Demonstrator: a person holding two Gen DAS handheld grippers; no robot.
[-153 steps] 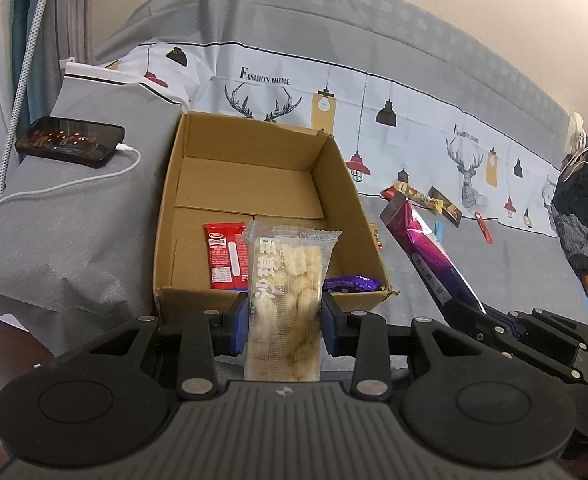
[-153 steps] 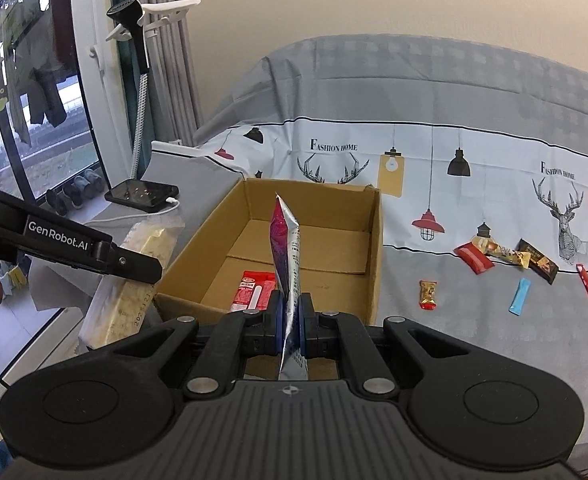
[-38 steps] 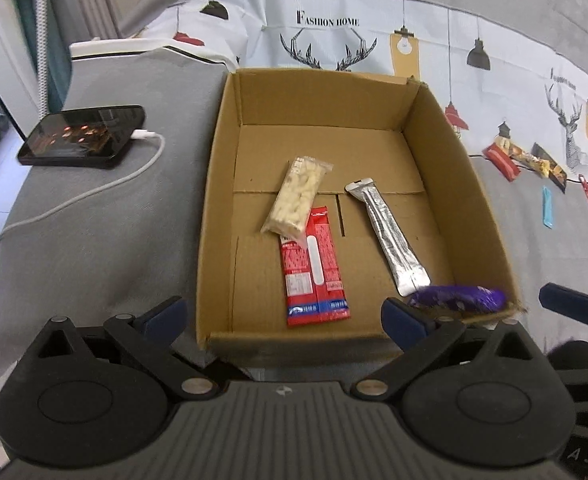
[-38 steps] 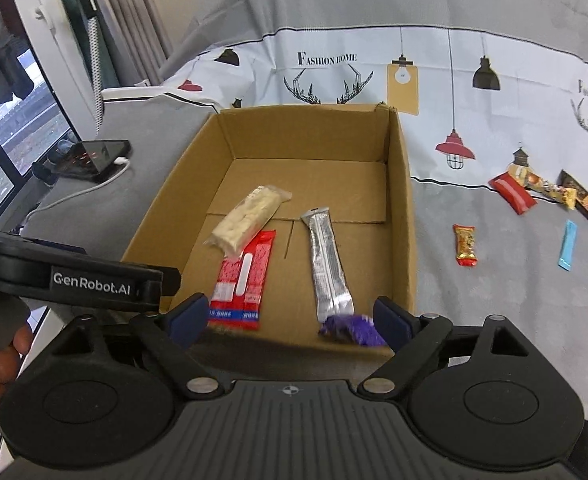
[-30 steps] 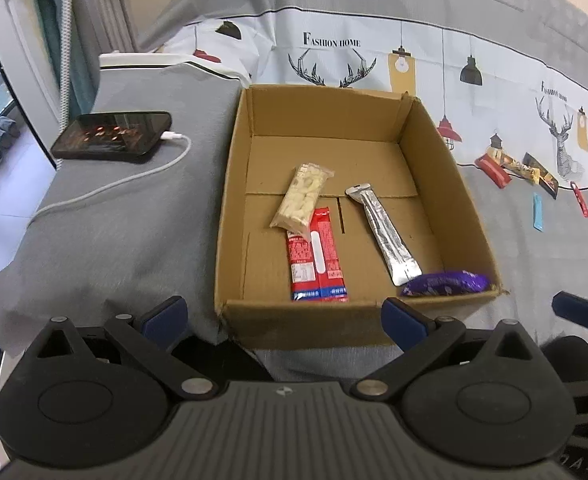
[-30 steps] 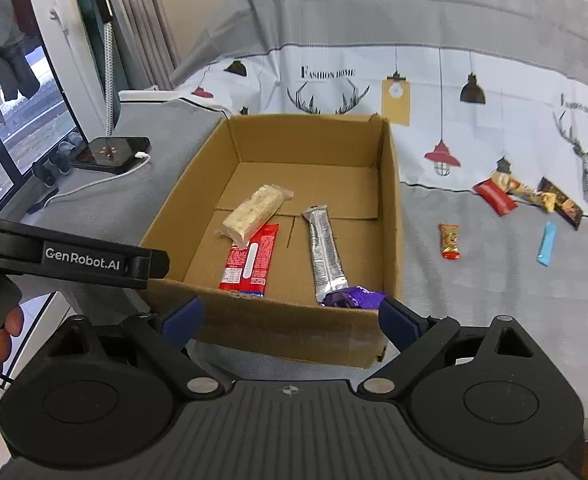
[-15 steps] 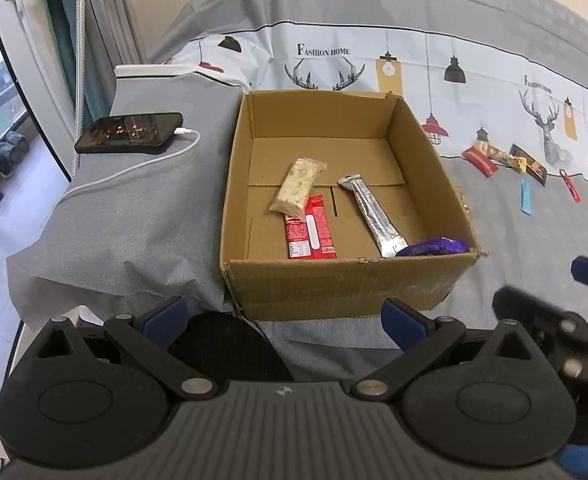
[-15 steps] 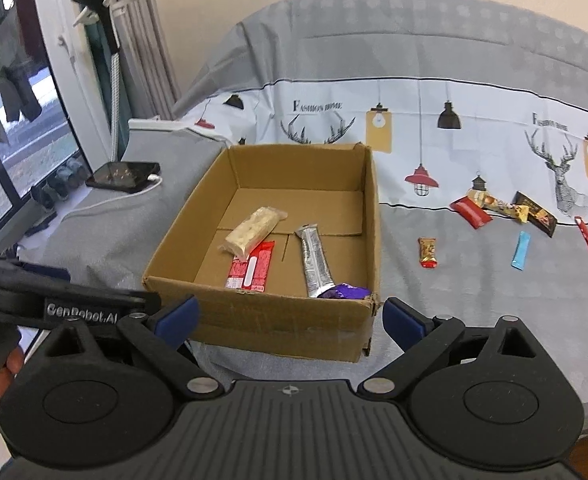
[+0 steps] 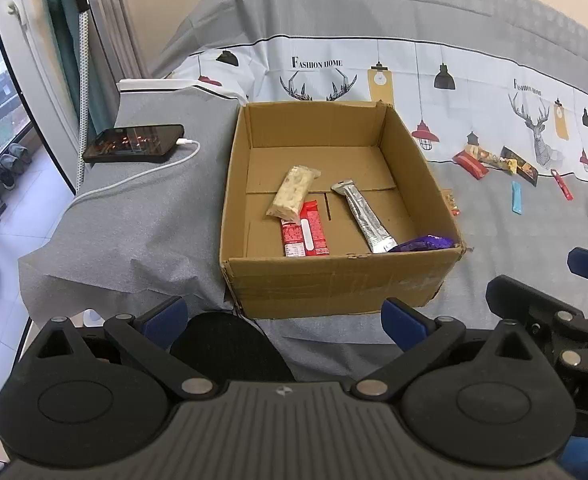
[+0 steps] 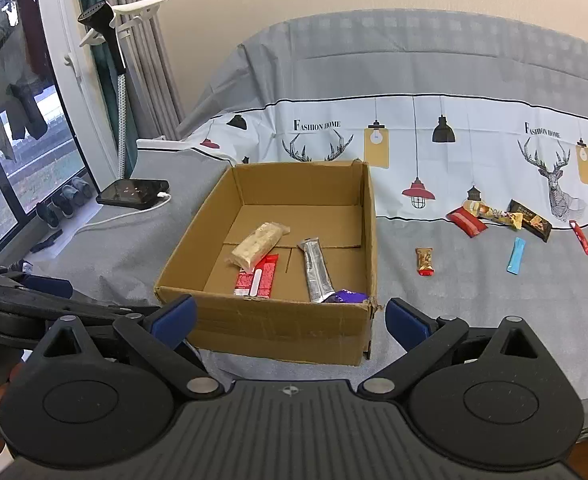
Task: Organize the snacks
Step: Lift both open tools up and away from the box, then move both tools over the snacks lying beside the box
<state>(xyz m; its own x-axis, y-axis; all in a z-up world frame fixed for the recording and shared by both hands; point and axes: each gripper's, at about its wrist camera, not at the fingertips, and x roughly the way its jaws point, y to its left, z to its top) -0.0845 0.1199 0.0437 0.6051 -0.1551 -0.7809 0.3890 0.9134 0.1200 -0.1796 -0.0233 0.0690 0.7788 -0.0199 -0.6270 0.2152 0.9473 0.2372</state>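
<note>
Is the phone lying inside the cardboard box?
No, the phone lies on the grey cloth left of the box, plugged into a white cable.

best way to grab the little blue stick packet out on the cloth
Take the blue stick packet across its narrow width at mid-length, coming straight down with the right gripper. It lies flat, long and thin, apart from the other snacks, so both long edges are free for the fingers.

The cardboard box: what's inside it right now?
Inside the cardboard box lie four snacks: a pale bar overlapping a red packet, a silver stick, and a purple wrapper partly hidden behind the near wall.
</note>
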